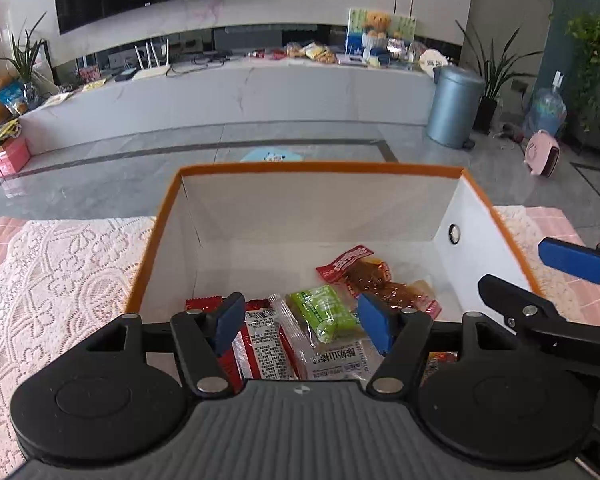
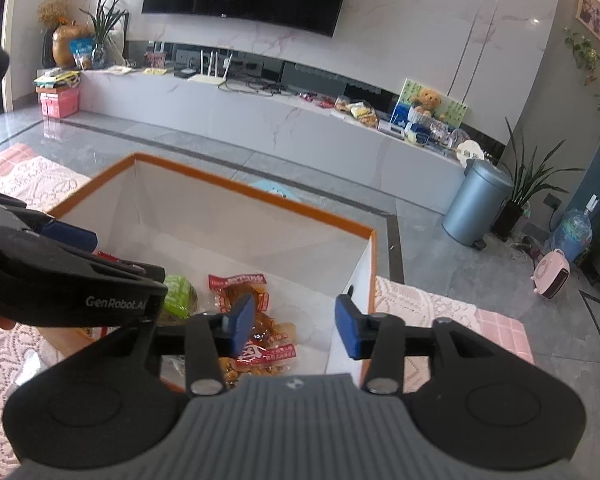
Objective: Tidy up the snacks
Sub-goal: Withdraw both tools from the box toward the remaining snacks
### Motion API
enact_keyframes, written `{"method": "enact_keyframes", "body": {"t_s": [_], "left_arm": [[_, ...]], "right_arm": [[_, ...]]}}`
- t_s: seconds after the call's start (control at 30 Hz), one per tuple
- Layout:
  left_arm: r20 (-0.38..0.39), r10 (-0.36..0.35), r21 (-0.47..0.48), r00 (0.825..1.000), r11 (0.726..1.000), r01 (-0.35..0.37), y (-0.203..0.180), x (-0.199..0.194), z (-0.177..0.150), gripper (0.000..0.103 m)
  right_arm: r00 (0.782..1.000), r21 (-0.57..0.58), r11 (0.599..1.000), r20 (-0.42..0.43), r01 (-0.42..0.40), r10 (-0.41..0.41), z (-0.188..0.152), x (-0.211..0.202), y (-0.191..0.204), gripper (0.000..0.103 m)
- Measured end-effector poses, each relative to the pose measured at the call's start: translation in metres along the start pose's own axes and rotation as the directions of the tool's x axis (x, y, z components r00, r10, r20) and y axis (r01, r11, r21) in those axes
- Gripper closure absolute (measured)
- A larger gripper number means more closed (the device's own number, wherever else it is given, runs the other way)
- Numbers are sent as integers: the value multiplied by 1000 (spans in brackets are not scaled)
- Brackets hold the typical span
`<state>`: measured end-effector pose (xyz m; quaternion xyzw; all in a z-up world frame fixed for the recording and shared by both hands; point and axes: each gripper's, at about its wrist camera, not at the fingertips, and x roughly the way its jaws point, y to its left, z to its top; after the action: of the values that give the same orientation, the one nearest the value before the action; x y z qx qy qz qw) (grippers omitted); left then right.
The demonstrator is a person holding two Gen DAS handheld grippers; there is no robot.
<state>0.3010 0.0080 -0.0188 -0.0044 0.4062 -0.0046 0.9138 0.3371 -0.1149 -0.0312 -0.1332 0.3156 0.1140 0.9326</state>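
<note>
Below both empty, wide-open grippers, left [image 1: 302, 326] and right [image 2: 296, 328], light, crinkly, slippery snack packets [image 1: 332, 312] are seen lying in the orange-rimmed box [image 1: 496, 216], judged best pinched at a flat sealed edge.

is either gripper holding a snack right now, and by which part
Nothing is held. The left gripper and the right gripper both hang open over the box, jaws apart, with the snacks lying loose below.
</note>
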Motion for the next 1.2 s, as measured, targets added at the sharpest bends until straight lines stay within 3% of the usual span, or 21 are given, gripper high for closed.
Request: {"method": "enact_keyframes", "body": {"t_s": [0.3,0.5,0.67,0.77,1.0,1.1,1.2], "left_arm": [[114,3,-36,993,999,1,-1,-56,-10,25],[196,41,-64,980,998,-29,5,-89,-25,25],[169,-13,-27,986,999,18,7,-111,-47,25],[100,-71,-18,992,997,73,8,-119,-58,25],[-4,-167,-9,986,986,167,7,-126,-88,25],[-43,-162,-20,986,987,161,7,-121,-106,26],[-25,-108,-16,994,994,108,7,-120,-128,27]], "right_arm": [[997,34,999,79,-1,-2,-3,-56,-7,34],[985,36,998,161,51,-56,-21,-102,-7,28],[978,57,997,199,51,-62,-53,-139,-5,20],[983,90,995,172,49,-64,-74,-156,-3,17],[1000,189,982,14,17,-20,-120,-173,3,12],[998,215,977,-67,8,7,-137,-174,7,10],[994,227,974,-107,4,21,-152,-176,11,5]]}}
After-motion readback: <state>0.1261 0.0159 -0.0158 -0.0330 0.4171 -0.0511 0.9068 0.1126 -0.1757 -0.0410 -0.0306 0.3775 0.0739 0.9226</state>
